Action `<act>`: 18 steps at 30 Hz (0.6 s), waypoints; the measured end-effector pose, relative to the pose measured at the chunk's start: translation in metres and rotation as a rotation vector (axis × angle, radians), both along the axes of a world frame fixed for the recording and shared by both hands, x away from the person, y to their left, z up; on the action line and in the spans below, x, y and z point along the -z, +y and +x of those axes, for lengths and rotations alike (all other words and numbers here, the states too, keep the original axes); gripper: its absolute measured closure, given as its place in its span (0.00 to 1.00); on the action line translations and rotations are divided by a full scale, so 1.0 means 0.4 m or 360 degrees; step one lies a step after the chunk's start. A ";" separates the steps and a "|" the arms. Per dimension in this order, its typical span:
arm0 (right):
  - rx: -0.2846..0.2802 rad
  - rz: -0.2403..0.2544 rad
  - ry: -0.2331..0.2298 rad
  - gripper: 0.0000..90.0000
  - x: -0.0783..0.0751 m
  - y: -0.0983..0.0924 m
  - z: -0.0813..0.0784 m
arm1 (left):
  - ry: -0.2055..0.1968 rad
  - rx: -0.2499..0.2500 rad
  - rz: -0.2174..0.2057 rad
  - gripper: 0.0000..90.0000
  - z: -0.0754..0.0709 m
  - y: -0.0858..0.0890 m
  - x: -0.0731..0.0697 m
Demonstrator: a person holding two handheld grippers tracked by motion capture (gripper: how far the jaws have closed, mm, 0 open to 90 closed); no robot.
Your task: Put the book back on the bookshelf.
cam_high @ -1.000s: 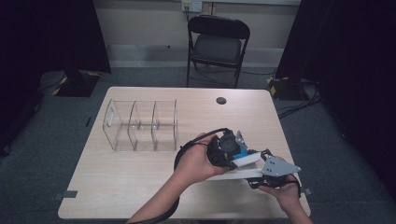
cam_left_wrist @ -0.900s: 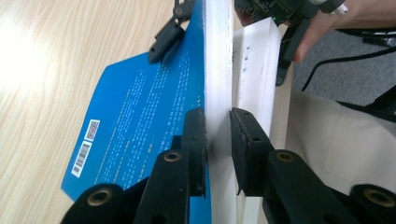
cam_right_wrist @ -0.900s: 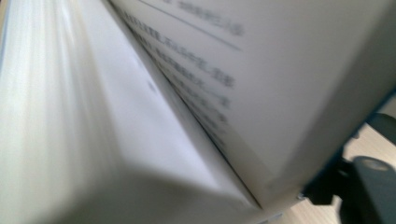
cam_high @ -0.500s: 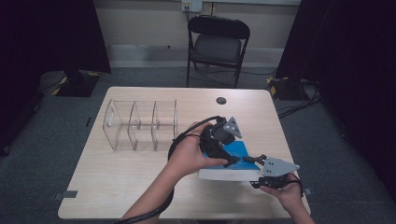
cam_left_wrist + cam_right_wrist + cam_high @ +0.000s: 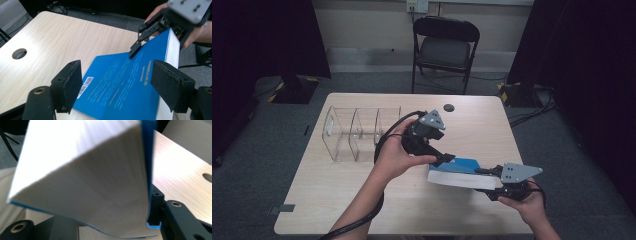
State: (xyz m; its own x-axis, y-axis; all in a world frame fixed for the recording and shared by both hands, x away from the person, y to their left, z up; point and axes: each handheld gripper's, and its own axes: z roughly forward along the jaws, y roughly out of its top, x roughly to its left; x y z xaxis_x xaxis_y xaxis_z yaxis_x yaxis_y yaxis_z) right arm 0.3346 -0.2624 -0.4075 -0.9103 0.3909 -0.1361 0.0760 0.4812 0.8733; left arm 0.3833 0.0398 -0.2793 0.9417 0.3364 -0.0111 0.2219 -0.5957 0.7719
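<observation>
High view: pale wooden table (image 5: 362,200) with a round cable hole (image 5: 449,107) near its far edge, and beyond it a black folding chair (image 5: 443,45) on grey carpet. Clear plastic organiser (image 5: 357,132) with several compartments standing on the far left part of the table. Thick blue-covered book (image 5: 462,172) at the near right of the table, tilted, one end raised off the wood. Right gripper (image 5: 492,177) at the near right edge, clamped on the book's near end, jaws having just been closing onto it. Left gripper (image 5: 447,159) just beside the book's far-left corner, jaws apart and having just been opening, pads off the cover.

Left gripper view: blue cover (image 5: 120,87) lying between the two black pads (image 5: 71,85) without touching either, barcode label (image 5: 85,83) near its lower corner, white page edge along the right. Right gripper (image 5: 150,30) farther off, one finger pressed on the cover.

Right gripper view: white page block (image 5: 82,177) up close, blurred, blue cover edge pinched against the right jaw; table surface and cable hole (image 5: 207,177) behind.
</observation>
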 end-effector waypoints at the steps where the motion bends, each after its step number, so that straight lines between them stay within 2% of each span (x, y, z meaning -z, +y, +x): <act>1: 0.0012 0.0014 0.0045 0.58 -0.014 -0.006 0.005 | -0.0004 -0.0005 0.0014 0.27 -0.001 0.017 0.005; 3: 0.0017 0.0029 0.0064 0.59 -0.019 -0.011 0.012 | 0.0005 -0.0036 0.0027 0.27 0.001 0.035 0.012; 6: 0.0048 0.0086 0.0137 0.60 -0.023 -0.018 0.028 | 0.0040 -0.0061 0.0009 0.26 0.005 0.056 0.018; 8: 0.0056 0.0114 0.0159 0.61 -0.026 -0.023 0.038 | 0.0046 -0.0102 -0.0041 0.25 0.010 0.088 0.024; 10: 0.0058 0.0129 0.0175 0.61 -0.029 -0.023 0.046 | 0.0023 -0.0121 -0.0021 0.26 0.007 0.100 0.030; 11: 0.0064 0.0124 0.0182 0.61 -0.032 -0.022 0.049 | 0.0027 -0.0130 0.0010 0.26 0.006 0.103 0.033; 12: 0.0064 0.0124 0.0182 0.61 -0.032 -0.022 0.049 | 0.0027 -0.0130 0.0010 0.26 0.006 0.103 0.033; 13: 0.0070 0.0123 0.0190 0.62 -0.038 -0.018 0.053 | 0.0045 -0.0129 0.0005 0.26 0.005 0.110 0.049; 14: 0.0070 0.0123 0.0190 0.62 -0.038 -0.018 0.053 | 0.0045 -0.0129 0.0005 0.26 0.005 0.110 0.049; 15: 0.0077 0.0118 0.0190 0.63 -0.045 -0.013 0.057 | 0.0055 -0.0130 0.0032 0.26 0.002 0.114 0.068; 18: 0.0091 0.0107 0.0209 0.64 -0.055 -0.006 0.061 | 0.0077 -0.0129 0.0046 0.26 -0.004 0.119 0.097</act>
State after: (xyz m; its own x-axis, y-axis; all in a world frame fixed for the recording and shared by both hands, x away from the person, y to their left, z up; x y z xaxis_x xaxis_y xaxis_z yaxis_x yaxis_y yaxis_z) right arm 0.3591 -0.2646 -0.3853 -0.8946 0.4467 0.0107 0.2171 0.4136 0.8842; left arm 0.3818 0.0876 -0.3181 0.9100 0.4122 -0.0448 0.3067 -0.5963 0.7418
